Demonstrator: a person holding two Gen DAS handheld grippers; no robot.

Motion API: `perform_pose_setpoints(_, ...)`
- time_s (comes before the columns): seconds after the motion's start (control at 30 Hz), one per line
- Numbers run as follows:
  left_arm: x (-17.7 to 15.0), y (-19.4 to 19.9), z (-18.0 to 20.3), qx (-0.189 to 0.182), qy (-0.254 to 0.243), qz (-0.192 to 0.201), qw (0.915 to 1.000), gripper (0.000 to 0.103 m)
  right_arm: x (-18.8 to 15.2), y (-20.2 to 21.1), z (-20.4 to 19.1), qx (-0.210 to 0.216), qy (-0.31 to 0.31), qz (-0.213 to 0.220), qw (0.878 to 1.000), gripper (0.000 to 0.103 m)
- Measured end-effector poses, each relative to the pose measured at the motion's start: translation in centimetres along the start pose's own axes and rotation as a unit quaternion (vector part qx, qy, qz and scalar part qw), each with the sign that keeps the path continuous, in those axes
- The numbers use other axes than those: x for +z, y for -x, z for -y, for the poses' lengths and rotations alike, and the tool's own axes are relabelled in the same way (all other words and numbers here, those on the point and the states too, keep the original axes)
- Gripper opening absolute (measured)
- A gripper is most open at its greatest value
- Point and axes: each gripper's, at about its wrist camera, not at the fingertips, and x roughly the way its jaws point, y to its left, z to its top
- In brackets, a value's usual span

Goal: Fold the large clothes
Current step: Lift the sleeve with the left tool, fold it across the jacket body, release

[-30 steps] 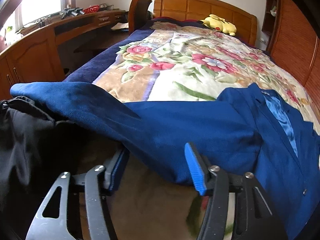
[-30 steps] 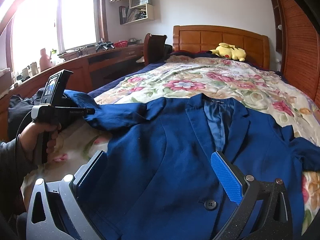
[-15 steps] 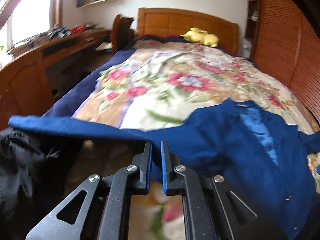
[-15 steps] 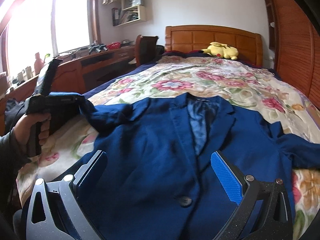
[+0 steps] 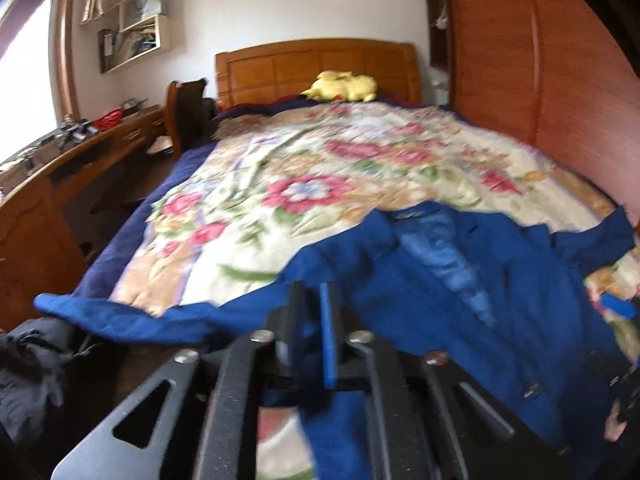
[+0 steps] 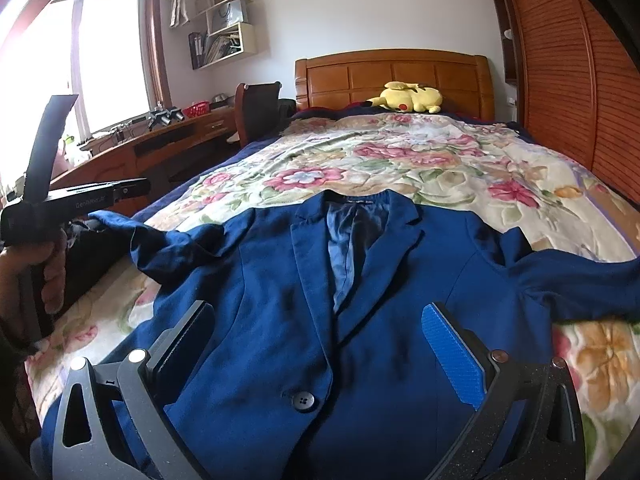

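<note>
While pinched on sleeve (image 5: 132,322) of dark blue suit jacket (image 6: 304,300), left gripper (image 5: 310,320) pressed together on cloth. Right gripper (image 6: 320,356) spread wide, low over buttoned front, holding nothing. Jacket lying face up on floral bed blanket (image 6: 420,160). Risk: thin sleeve slipping out mid-fold, or dragging whole jacket askew.

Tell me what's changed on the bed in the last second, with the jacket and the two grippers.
The left gripper went from open to shut on the blue jacket's left sleeve and has lifted it, carrying it toward the jacket body. The right gripper stayed open over the jacket's front, and the jacket body stayed flat on the floral blanket.
</note>
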Motion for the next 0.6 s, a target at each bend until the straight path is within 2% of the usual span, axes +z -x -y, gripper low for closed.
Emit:
perform_pose_setpoints(0.03, -0.6, -0.2, -0.8, 0.012, -0.003, -0.008, 0.9999, 0.035, 0.0, 0.0, 0.0, 0.001, 0.001, -0.001, 1.000, 0.103)
perform_pose_setpoints(0.13, -1.8, -0.8, -3.3, 0.028, 0.015, -0.029, 0.9991, 0.063, 0.1, 0.0, 0.1, 0.003, 0.002, -0.002, 1.000, 0.103)
perform_pose_setpoints(0.17, -2.2, -1.0, -4.1, 0.030, 0.026, -0.035, 0.9986, 0.066, 0.2, 0.1, 0.2, 0.003, 0.002, -0.001, 1.000, 0.103)
perform_pose_setpoints(0.33, -3.6, -3.4, -7.1, 0.036, 0.078, -0.076, 0.9934, 0.067, 0.3, 0.1, 0.1, 0.003, 0.006, 0.000, 1.000, 0.103)
perform_pose_setpoints(0.53, -3.3, -6.8, -8.2, 0.019, 0.117, -0.096, 0.9883, 0.067, 0.1, -0.2, -0.1, -0.002, 0.014, -0.005, 1.000, 0.103)
perform_pose_setpoints(0.57, -3.1, -7.4, -8.5, 0.012, 0.126, -0.100, 0.9869, 0.065, 0.1, -0.3, -0.1, -0.003, 0.015, -0.005, 1.000, 0.103)
perform_pose_setpoints(0.6, -3.0, -7.7, -8.8, 0.009, 0.133, -0.100, 0.9860, 0.051, 0.1, -0.3, -0.1, -0.003, 0.016, -0.005, 1.000, 0.103)
